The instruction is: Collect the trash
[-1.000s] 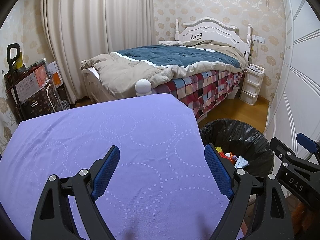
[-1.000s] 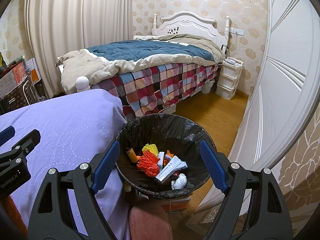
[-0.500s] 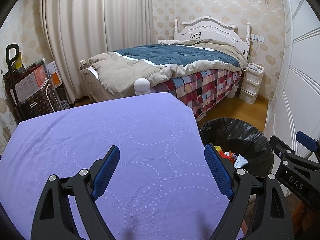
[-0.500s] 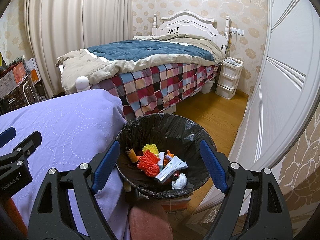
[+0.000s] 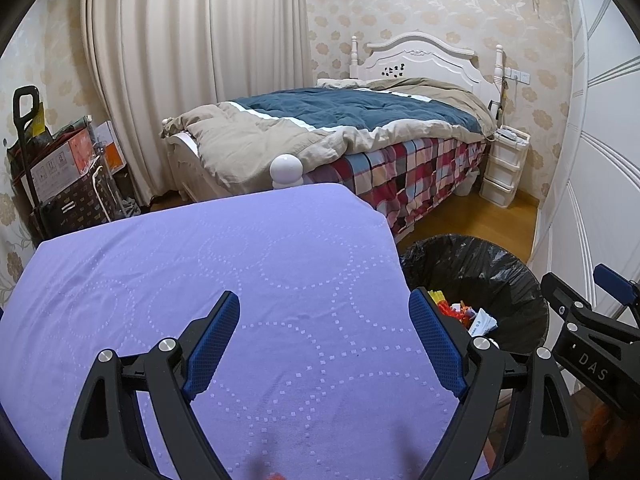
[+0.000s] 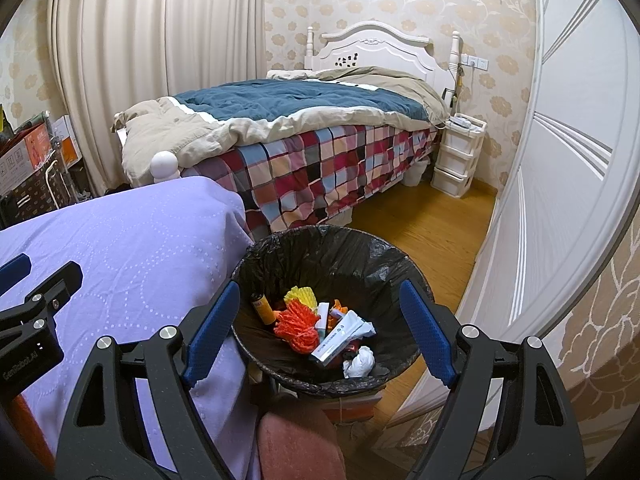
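Note:
A black-lined trash bin [image 6: 320, 252] stands on the floor beside the purple-covered table [image 6: 132, 240]. It holds an orange net [image 6: 298, 326], a yellow net, a white packet [image 6: 340, 336], a crumpled tissue [image 6: 359, 362] and a small bottle. My right gripper [image 6: 320, 336] is open and empty above the bin. My left gripper [image 5: 324, 344] is open and empty over the purple cloth [image 5: 224, 276]. The bin [image 5: 472, 264] shows at the right in the left wrist view, with the right gripper [image 5: 592, 344] beside it.
A bed [image 5: 360, 120] with a blue and beige duvet and checked sheet stands behind the table. A white drawer unit [image 6: 456, 160] is by the headboard. White wardrobe doors [image 6: 560, 160] run along the right. Boxes and a cart [image 5: 60, 184] stand at the left.
Both views have shifted slightly; the left gripper has drifted a little over the cloth. Both grippers stay open and empty.

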The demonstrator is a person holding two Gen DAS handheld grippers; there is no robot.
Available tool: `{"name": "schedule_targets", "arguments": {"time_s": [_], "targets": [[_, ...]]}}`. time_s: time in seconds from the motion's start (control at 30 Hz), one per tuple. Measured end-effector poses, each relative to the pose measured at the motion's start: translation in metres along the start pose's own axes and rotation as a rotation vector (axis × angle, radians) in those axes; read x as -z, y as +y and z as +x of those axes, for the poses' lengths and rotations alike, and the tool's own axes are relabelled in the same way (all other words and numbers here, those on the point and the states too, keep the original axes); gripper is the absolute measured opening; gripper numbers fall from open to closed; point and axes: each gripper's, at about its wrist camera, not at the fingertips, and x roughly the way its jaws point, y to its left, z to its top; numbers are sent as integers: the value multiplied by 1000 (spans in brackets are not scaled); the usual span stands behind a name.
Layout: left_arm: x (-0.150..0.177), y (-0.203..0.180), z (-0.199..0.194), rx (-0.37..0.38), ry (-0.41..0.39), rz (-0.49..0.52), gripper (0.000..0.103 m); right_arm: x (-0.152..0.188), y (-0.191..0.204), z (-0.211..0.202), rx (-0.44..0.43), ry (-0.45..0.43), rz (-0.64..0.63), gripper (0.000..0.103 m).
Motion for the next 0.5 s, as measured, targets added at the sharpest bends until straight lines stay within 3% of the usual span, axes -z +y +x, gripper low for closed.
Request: {"name": "schedule_targets", "arguments": {"time_s": [0.5], "targets": [[3, -5, -1, 4, 6, 9, 84, -1, 0, 0, 0, 1, 0, 80]]}}
